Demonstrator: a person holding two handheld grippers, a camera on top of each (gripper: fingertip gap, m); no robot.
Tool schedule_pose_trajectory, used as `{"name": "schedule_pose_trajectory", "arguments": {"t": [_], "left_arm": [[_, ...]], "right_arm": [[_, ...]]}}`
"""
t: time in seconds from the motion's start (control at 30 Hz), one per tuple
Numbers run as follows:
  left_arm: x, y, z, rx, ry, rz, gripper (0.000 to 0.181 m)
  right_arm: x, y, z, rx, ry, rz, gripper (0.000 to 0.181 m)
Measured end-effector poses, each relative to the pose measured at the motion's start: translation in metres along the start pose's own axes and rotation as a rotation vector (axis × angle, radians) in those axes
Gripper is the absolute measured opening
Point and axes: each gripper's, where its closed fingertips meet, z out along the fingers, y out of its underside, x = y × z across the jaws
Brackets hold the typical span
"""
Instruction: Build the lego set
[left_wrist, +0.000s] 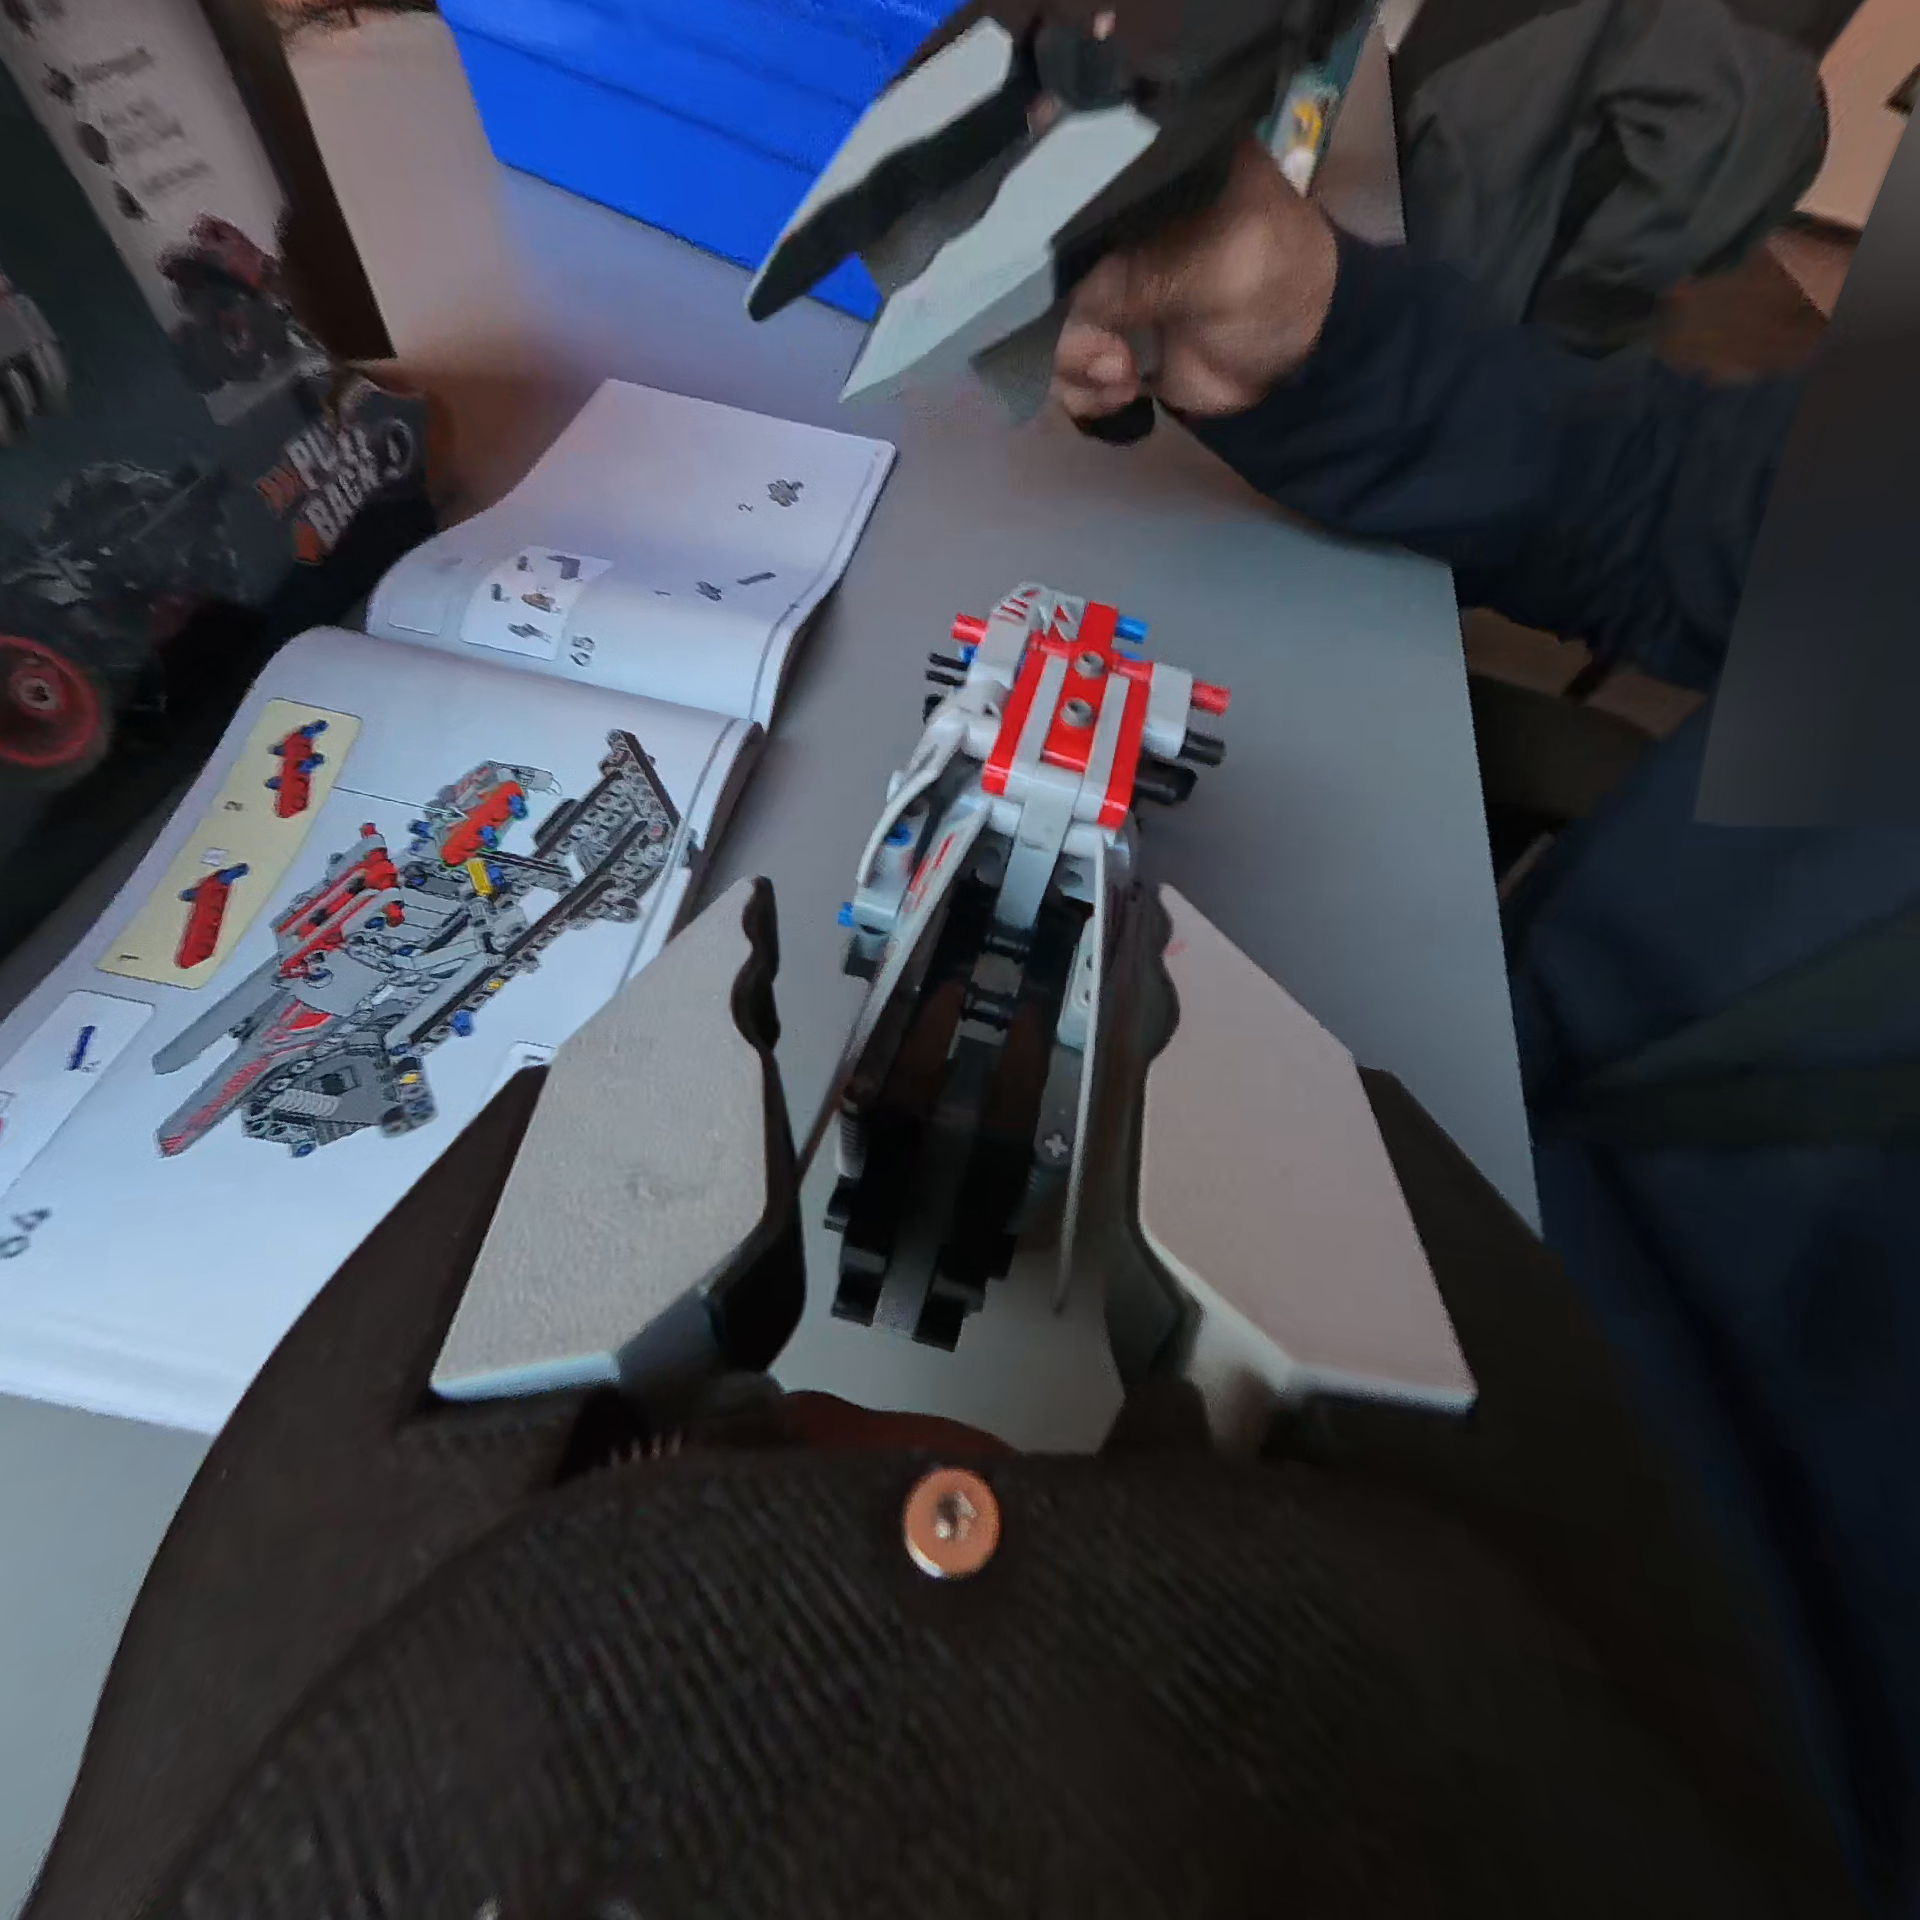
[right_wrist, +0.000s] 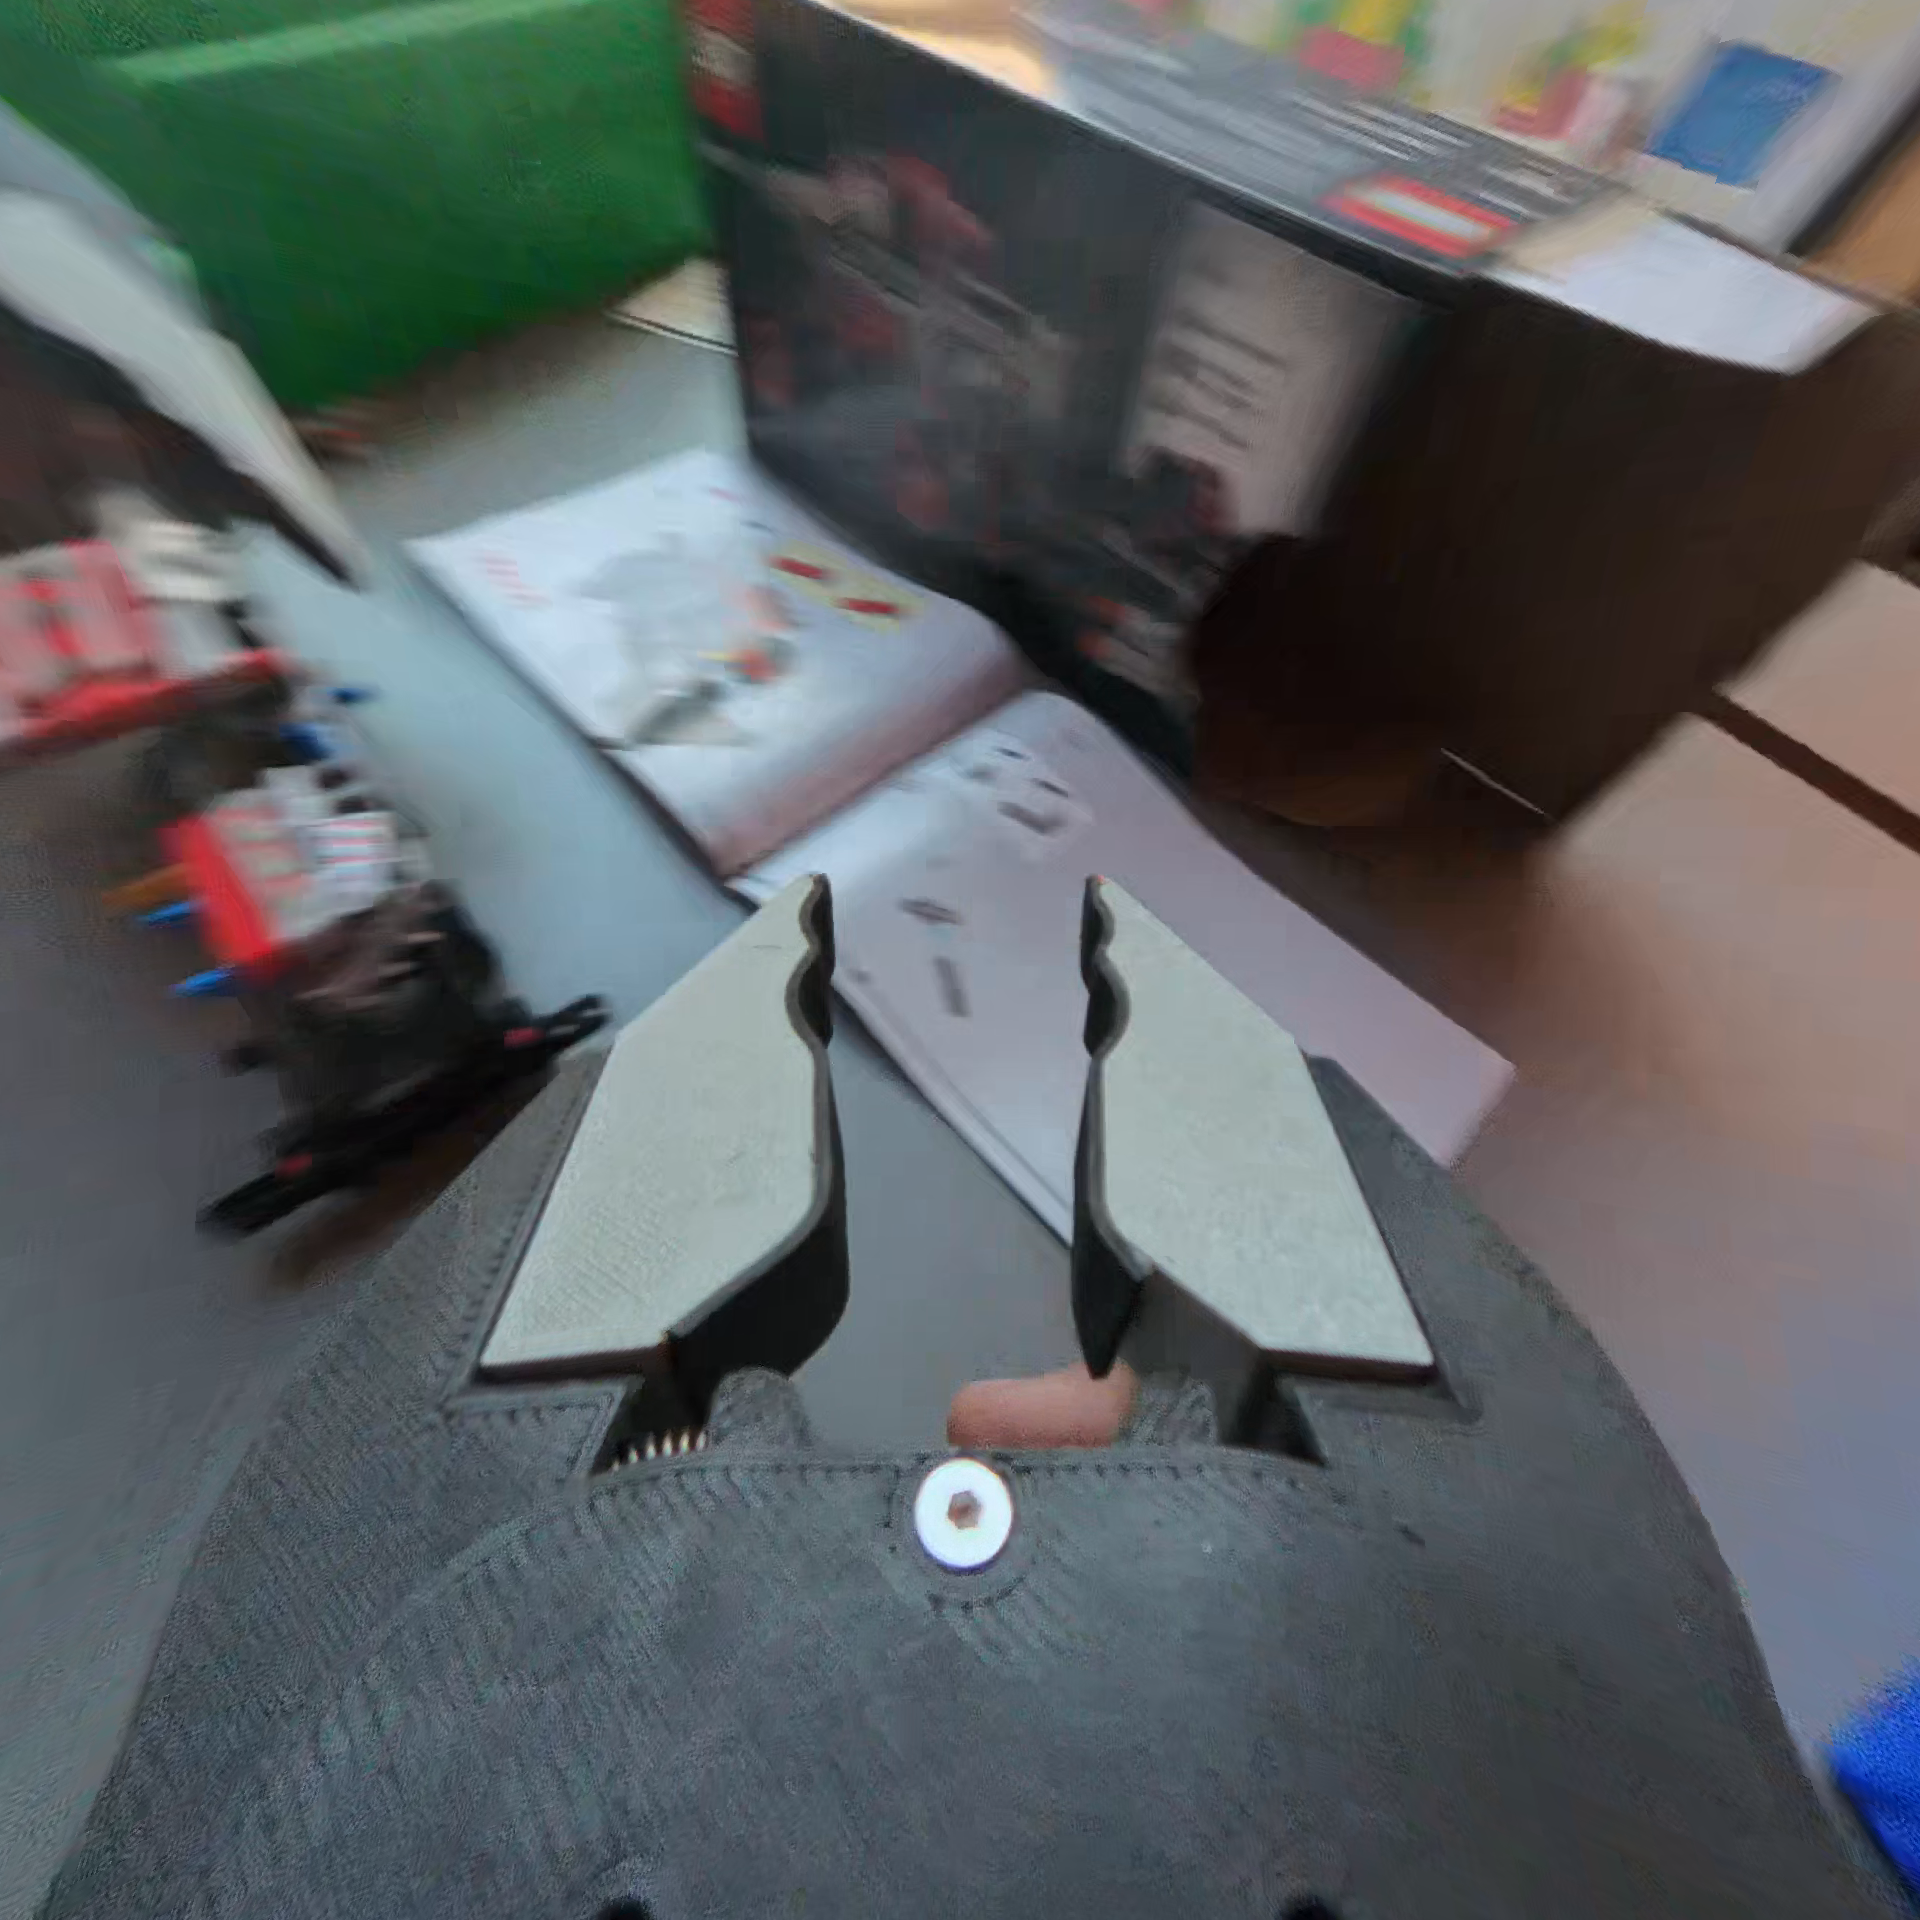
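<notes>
Model (left_wrist: 1023, 914): on the table (left_wrist: 1299, 727) right of the manual (left_wrist: 436, 883), long axis pointing away from the left gripper (left_wrist: 956, 935).
Left gripper: 2 fingers clamp the model's sides.
Right gripper (right_wrist: 956, 935): parted, empty, raised beyond the model's far end.
Nearer: left.

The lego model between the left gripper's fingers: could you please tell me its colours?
The lego model is grey with red stripes over black; clearest in the left wrist view.
</notes>
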Motion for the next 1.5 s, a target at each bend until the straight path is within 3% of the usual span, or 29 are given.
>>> {"name": "schedule_pose_trajectory", "arguments": {"t": [0.1, 0.2, 0.43, 0.63, 0.77, 0.93, 1.03, 1.13, 1.37, 1.5], "left_arm": [[-0.008, -0.01, -0.011, 0.063, -0.047, 0.004, 0.068], [-0.013, -0.012, -0.018, 0.078, -0.066, -0.009, 0.071], [-0.013, -0.036, -0.052, 0.211, -0.101, 0.012, 0.081], [-0.041, -0.057, -0.09, 0.339, -0.227, -0.053, 0.063], [-0.082, -0.05, -0.101, 0.296, -0.424, -0.11, 0.052], [-0.106, -0.037, -0.102, 0.244, -0.598, -0.044, 0.041], [-0.114, -0.024, -0.094, 0.207, -0.626, -0.053, 0.035], [-0.117, -0.013, -0.088, 0.146, -0.645, -0.047, 0.033], [-0.128, -0.003, -0.091, 0.102, -0.725, -0.074, 0.0], [-0.132, 0.0, -0.091, 0.094, -0.752, -0.082, 0.0]], "right_arm": [[0.04, 0.013, -0.002, -0.077, 0.276, -0.021, 0.058], [0.051, 0.014, -0.005, -0.095, 0.382, -0.085, 0.058], [0.047, 0.021, 0.002, -0.119, 0.362, -0.087, 0.06], [0.049, 0.029, 0.003, -0.147, 0.354, -0.079, 0.064], [0.058, 0.026, -0.005, -0.122, 0.37, -0.037, 0.058], [0.071, 0.022, -0.017, -0.083, 0.391, 0.04, 0.031], [0.067, 0.022, -0.015, -0.085, 0.362, 0.049, 0.014], [0.06, 0.024, -0.009, -0.099, 0.326, 0.039, 0.012], [0.043, 0.026, 0.001, -0.12, 0.269, 0.017, 0.005], [0.038, 0.024, 0.004, -0.109, 0.259, 0.005, 0.001]]}}
